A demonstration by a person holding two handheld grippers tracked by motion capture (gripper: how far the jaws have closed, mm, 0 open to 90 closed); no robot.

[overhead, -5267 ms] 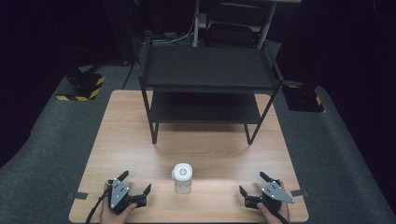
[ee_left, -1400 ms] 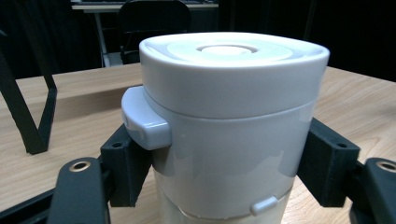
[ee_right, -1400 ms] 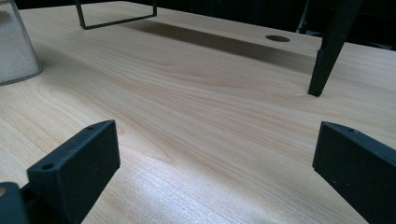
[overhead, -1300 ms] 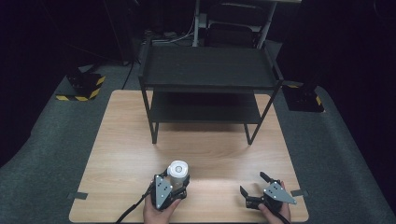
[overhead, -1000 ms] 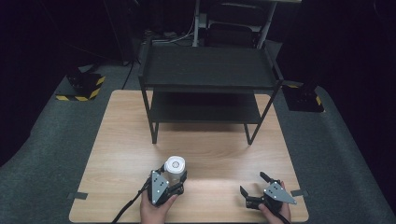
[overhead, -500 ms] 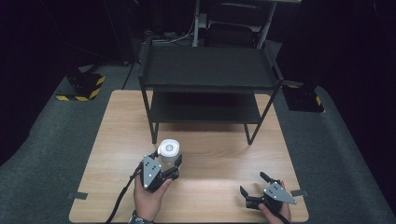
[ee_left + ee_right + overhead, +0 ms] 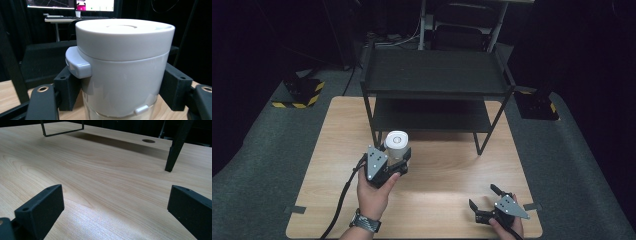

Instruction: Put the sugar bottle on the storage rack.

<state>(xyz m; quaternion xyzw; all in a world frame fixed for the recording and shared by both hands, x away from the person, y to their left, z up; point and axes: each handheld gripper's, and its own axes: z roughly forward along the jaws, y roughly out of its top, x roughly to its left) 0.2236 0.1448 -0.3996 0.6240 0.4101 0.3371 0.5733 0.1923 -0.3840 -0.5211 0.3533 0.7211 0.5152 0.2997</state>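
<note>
Both hand-held grippers, left gripper (image 7: pixel 393 161) and right gripper (image 7: pixel 484 204), are black with blocky screw-holed jaws, grey three-cornered top plates (small dots on them), brass fittings near the jaw bases, black trailing cables, and a dark wristwatch (image 7: pixel 365 221) at lower left.

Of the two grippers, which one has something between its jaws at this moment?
The left gripper: its jaws are shut on the white-lidded jar, in front of the black shelf rack. The right gripper rests open on the table.
</note>
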